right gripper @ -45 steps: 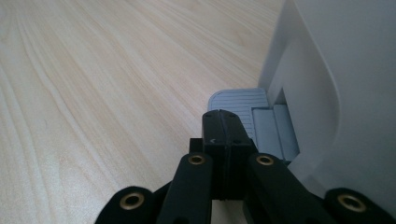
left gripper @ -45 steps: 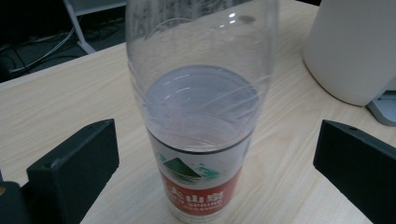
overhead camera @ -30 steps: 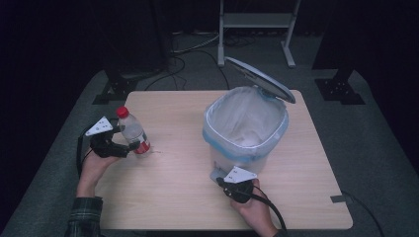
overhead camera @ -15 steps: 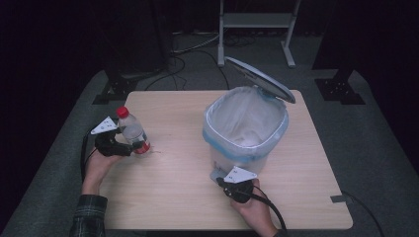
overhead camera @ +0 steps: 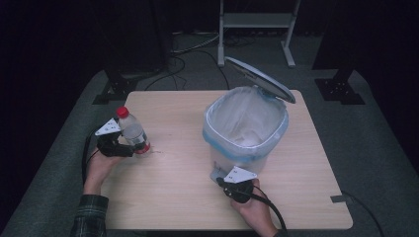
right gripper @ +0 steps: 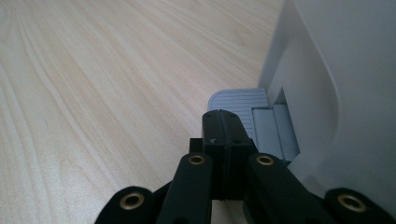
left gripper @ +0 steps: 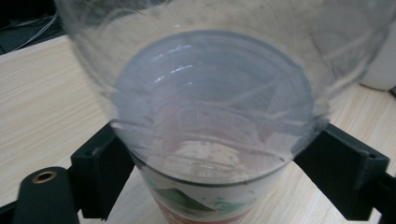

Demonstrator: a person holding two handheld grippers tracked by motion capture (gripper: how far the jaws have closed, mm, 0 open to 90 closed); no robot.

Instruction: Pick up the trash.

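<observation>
Gripping one bottle (overhead camera: 132,134); one bin (overhead camera: 245,129)

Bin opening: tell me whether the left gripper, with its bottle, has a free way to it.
Probably yes. The lid stands tipped up at the far side, so the lined bin is open on top, and bare table lies between it and the left gripper holding the bottle.

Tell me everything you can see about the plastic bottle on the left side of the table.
The bottle is clear plastic with a red cap and a label band, red in part, near its base. It looks empty or nearly so. It leans, cap tilted toward the table's far left, base near the wood. The left gripper is shut on its lower body, a black finger pressed to each side. It sits apart from the lined bin.
</observation>
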